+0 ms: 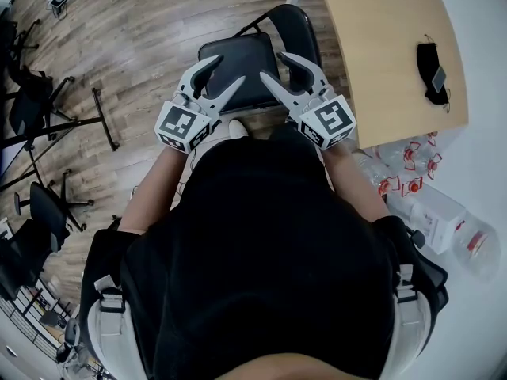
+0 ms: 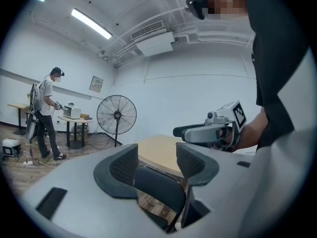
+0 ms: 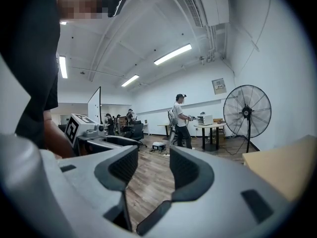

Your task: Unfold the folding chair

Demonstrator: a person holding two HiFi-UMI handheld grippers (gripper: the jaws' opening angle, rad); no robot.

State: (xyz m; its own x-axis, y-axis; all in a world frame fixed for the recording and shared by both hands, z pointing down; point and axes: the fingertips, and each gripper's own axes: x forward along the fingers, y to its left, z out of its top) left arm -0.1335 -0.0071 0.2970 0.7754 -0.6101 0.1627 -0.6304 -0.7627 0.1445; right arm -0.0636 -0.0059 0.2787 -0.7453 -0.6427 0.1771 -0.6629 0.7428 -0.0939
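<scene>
A black folding chair stands on the wood floor just in front of me. In the head view its seat (image 1: 238, 70) faces up and its backrest (image 1: 297, 24) lies beyond, beside the table. My left gripper (image 1: 223, 70) hovers over the seat and my right gripper (image 1: 277, 67) over the seat's right edge. Both point forward, side by side. In the left gripper view the left gripper (image 2: 157, 162) is open with nothing between its pads, and the chair's backrest (image 2: 163, 190) shows below them. The right gripper (image 3: 153, 167) is open too, with only floor beyond and a dark chair part (image 3: 153, 217) beneath.
A light wooden table (image 1: 388, 46) stands right of the chair, with a black object (image 1: 432, 74) on it. Plastic bottles (image 1: 412, 172) lie on the floor at right. Black stands (image 1: 47, 125) and office chairs crowd the left. Farther off are a standing fan (image 2: 116, 115) and a person (image 2: 47, 113).
</scene>
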